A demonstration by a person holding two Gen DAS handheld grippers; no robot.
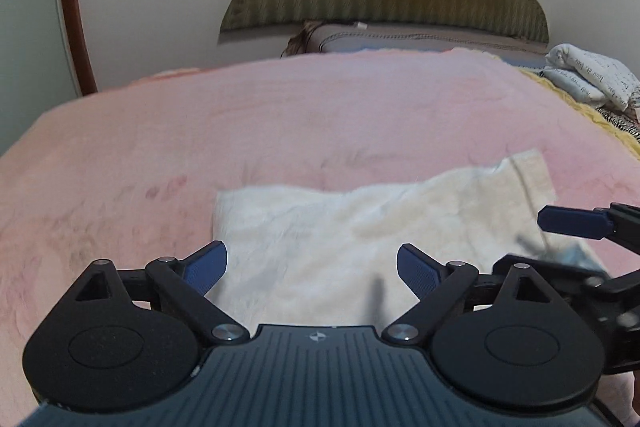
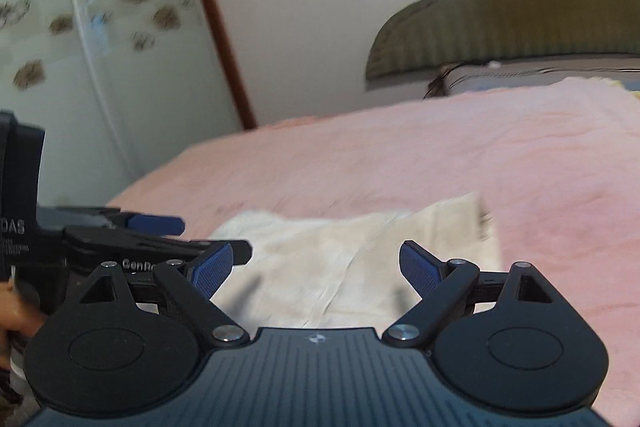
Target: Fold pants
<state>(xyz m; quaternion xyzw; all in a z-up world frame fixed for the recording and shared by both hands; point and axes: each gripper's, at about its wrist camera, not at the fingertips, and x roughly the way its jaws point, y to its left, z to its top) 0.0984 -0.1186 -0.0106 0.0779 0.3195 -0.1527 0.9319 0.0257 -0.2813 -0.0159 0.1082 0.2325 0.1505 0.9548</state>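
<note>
Pants (image 1: pixel 360 227) lie folded flat on pink bed cover (image 1: pixel 240 131), long axis left-right in left wrist view, far corner angled up-right. My left claw (image 1: pixel 312 269) spread wide, nothing between pads; right claw tip at frame's right edge.

Right wrist view: pants ahead, same crosswise lie. Right claw (image 2: pixel 316 269) spread, empty, pants below it. No containers I can see.

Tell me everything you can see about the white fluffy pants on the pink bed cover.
The white fluffy pants look like soft plush fabric, folded into a rough flat rectangle. They lie on the pink bed cover, near its front edge. A narrower part sticks out at the far right corner. Both the left gripper and the right gripper are open above them; nothing grips them.
</note>
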